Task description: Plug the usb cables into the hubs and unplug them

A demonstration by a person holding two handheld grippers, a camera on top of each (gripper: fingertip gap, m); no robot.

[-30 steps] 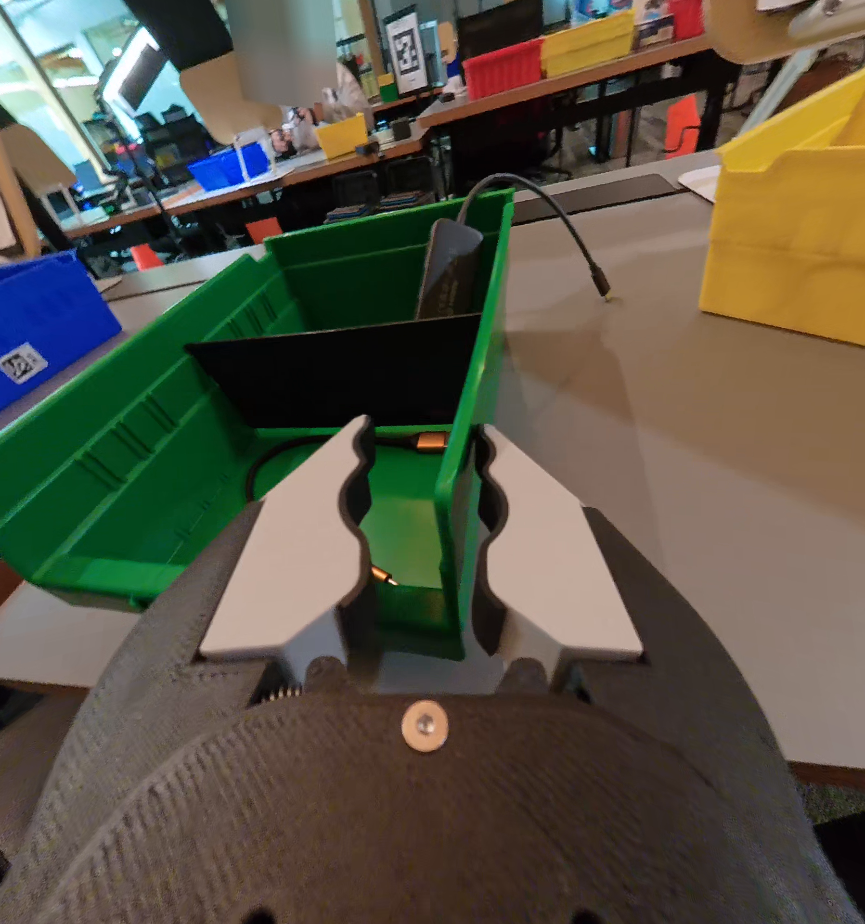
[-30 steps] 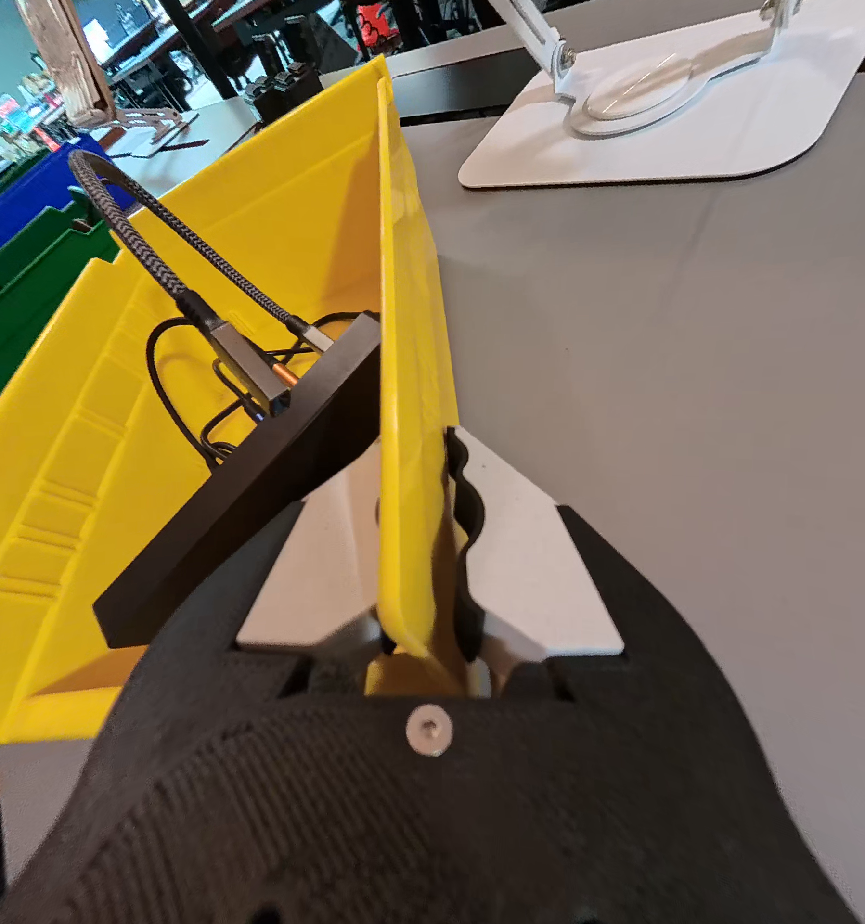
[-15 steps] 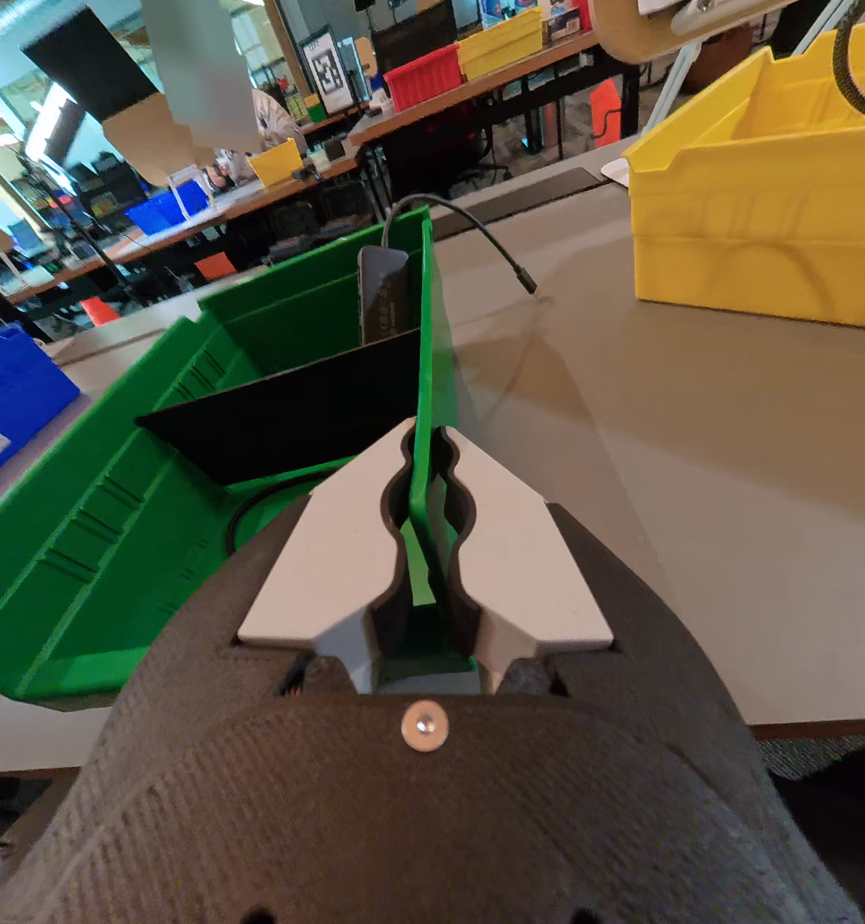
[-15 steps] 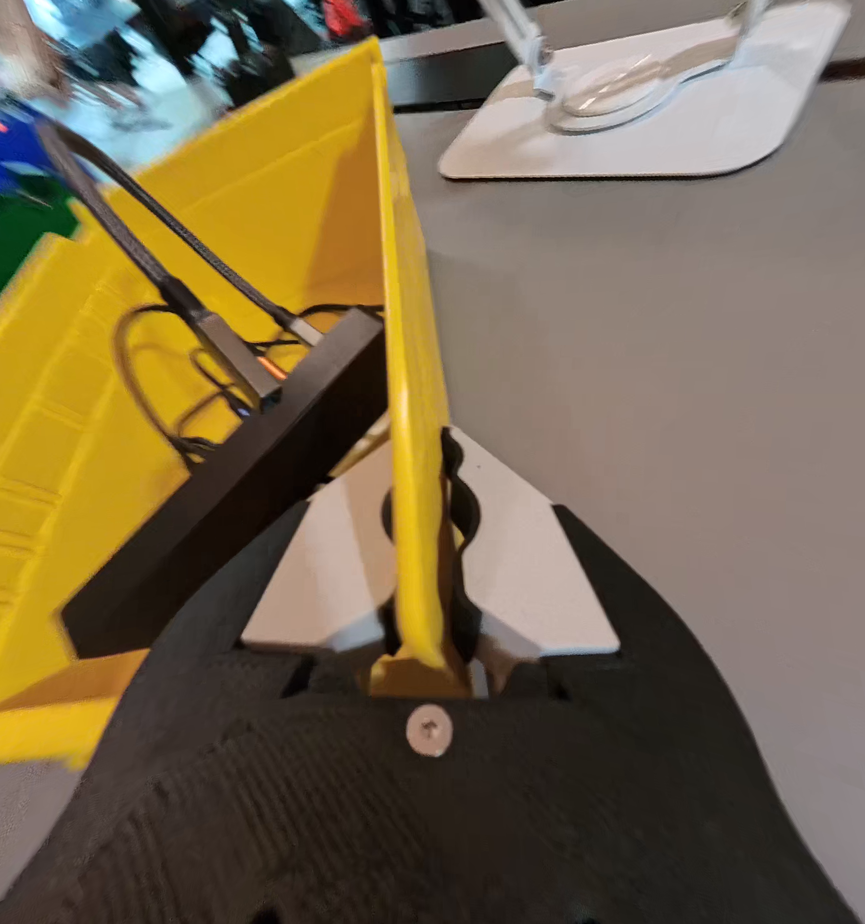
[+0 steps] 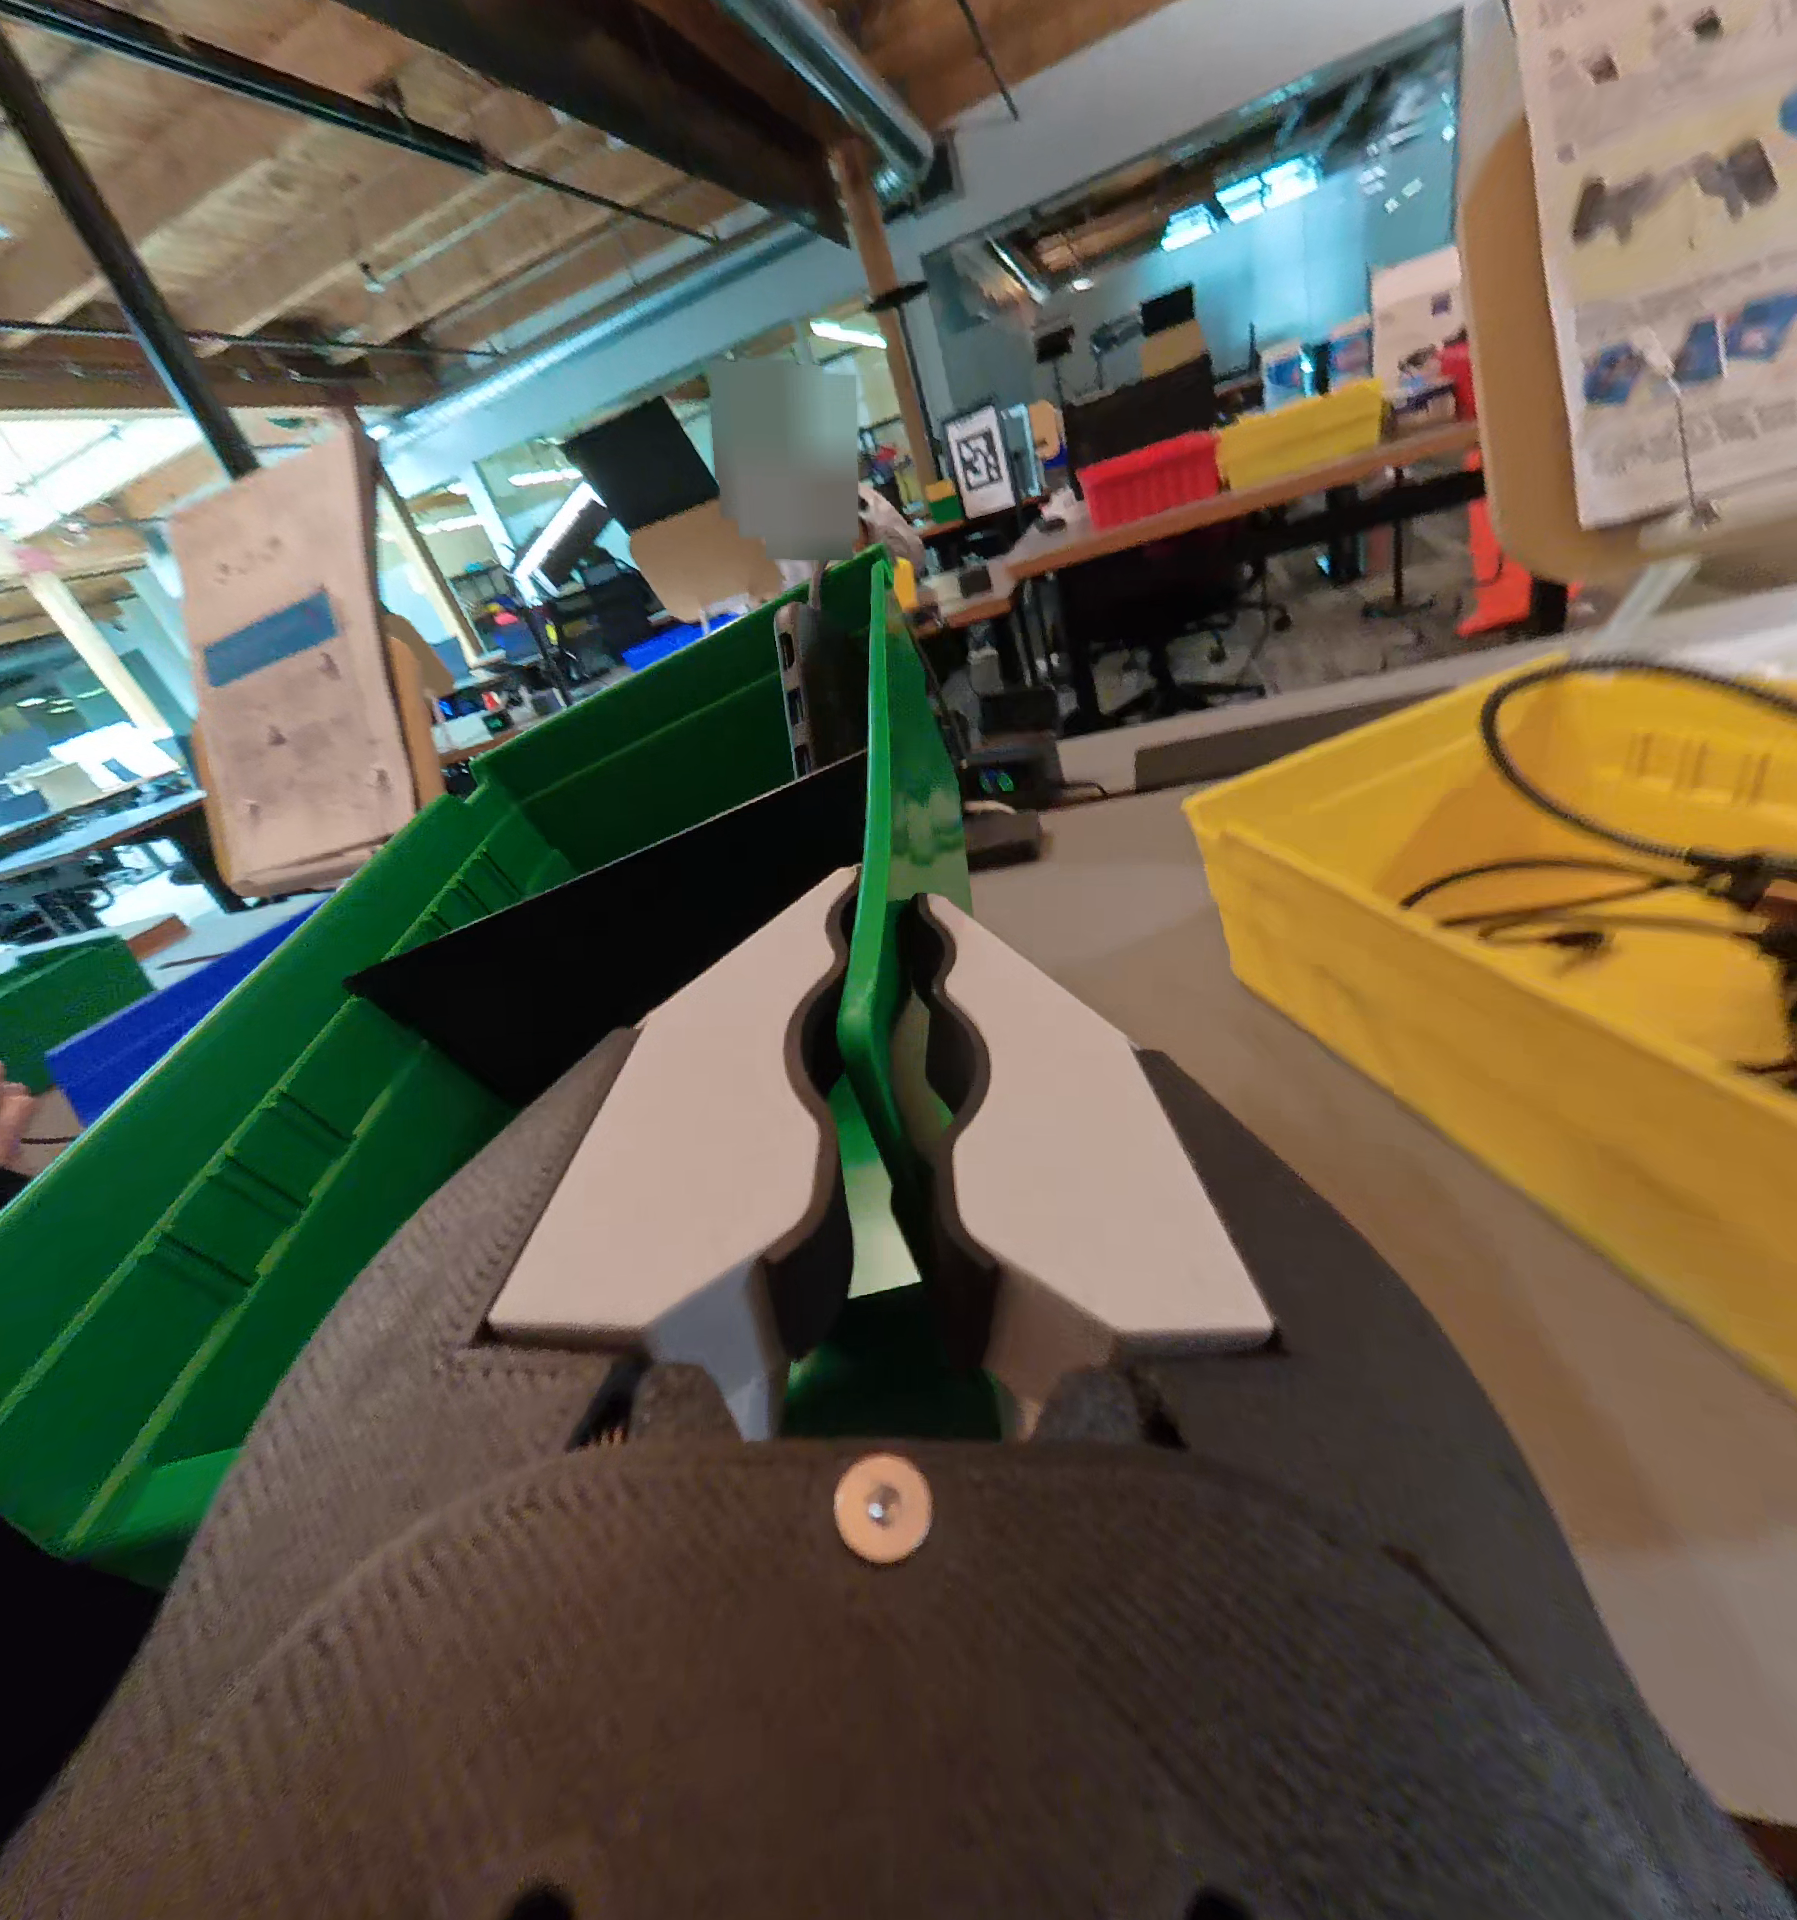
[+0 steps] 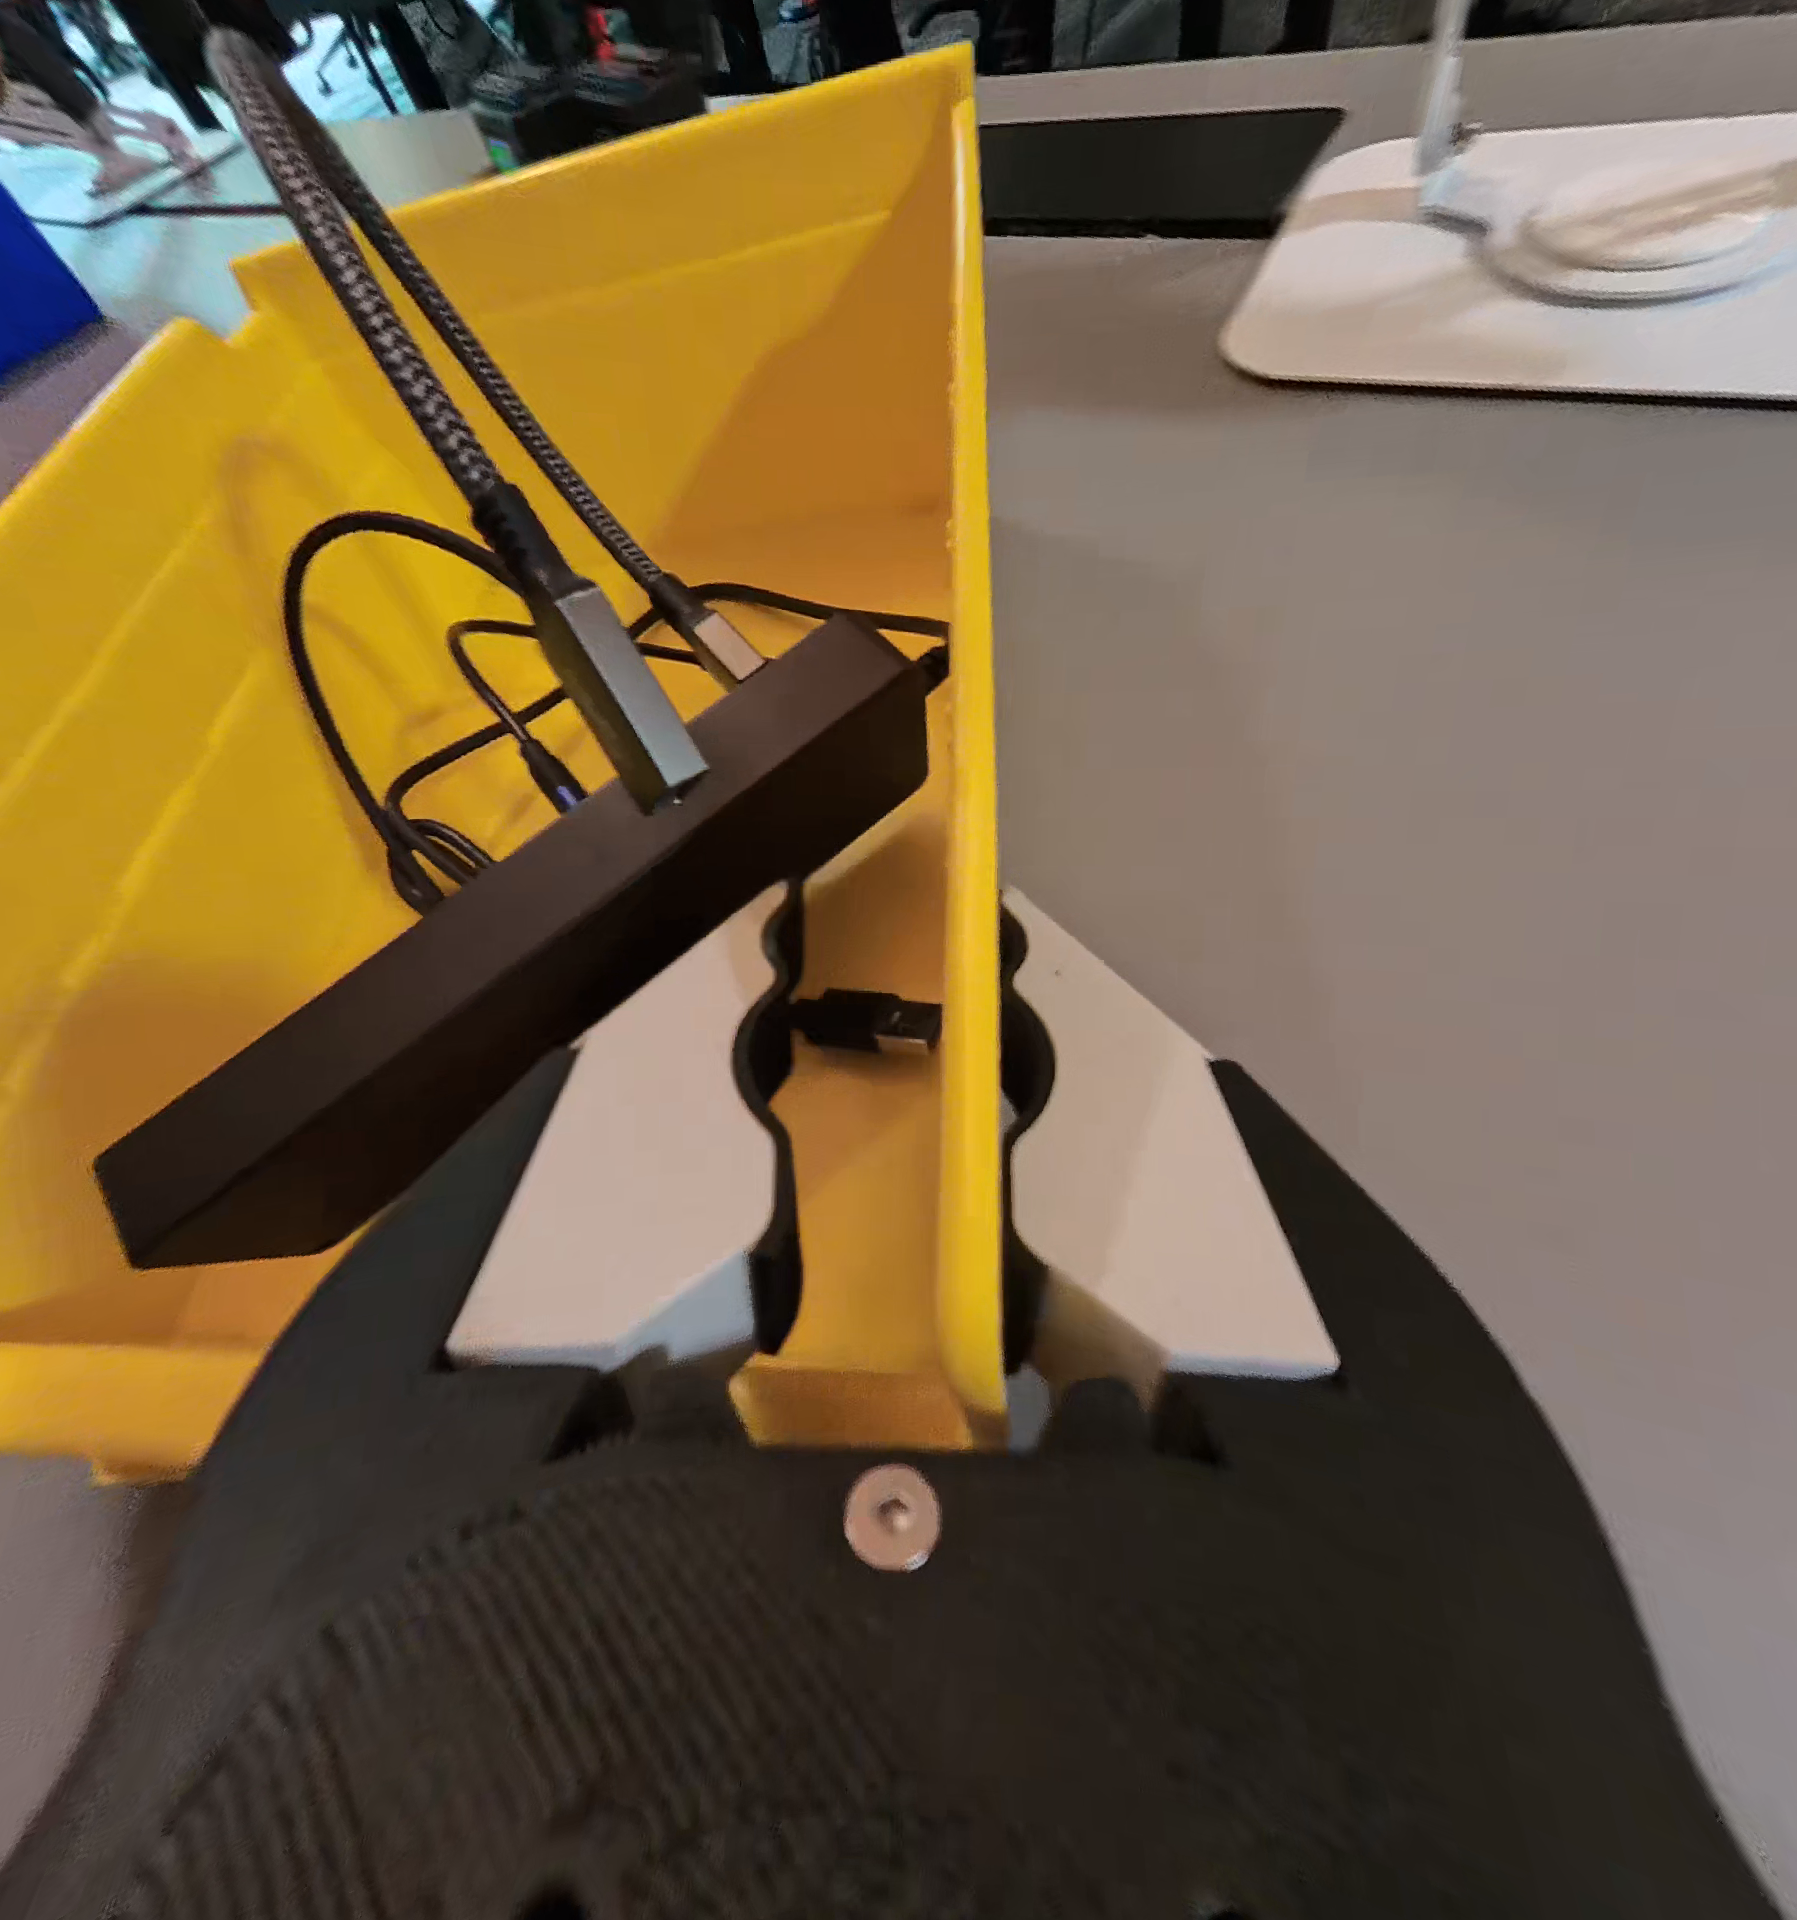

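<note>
My left gripper (image 5: 886, 914) is shut on the right wall of the green bin (image 5: 250, 1091). A black divider (image 5: 613, 935) crosses that bin, and a dark hub (image 5: 816, 675) stands upright at its far end. My right gripper (image 6: 899, 914) straddles the right wall of the yellow bin (image 6: 665, 312) with its jaws open, and the left finger (image 6: 645, 1143) stands clear of the wall. A long black block (image 6: 561, 935) crosses the yellow bin. Two braided cables (image 6: 354, 260) reach its top edge, one ending in a grey plug (image 6: 624, 707). A loose black USB plug (image 6: 873, 1023) lies on the bin floor.
The grey table (image 6: 1393, 831) runs to the right of the yellow bin, with a white stand base (image 6: 1548, 312) at the far right. The yellow bin (image 5: 1496, 1039) sits right of the green one. A blue bin (image 5: 146, 1039) is at the left. Work tables stand behind.
My left gripper shut on the green bin's right wall and its view tipped upward. My right gripper, shut on the yellow bin's wall before, has opened.
</note>
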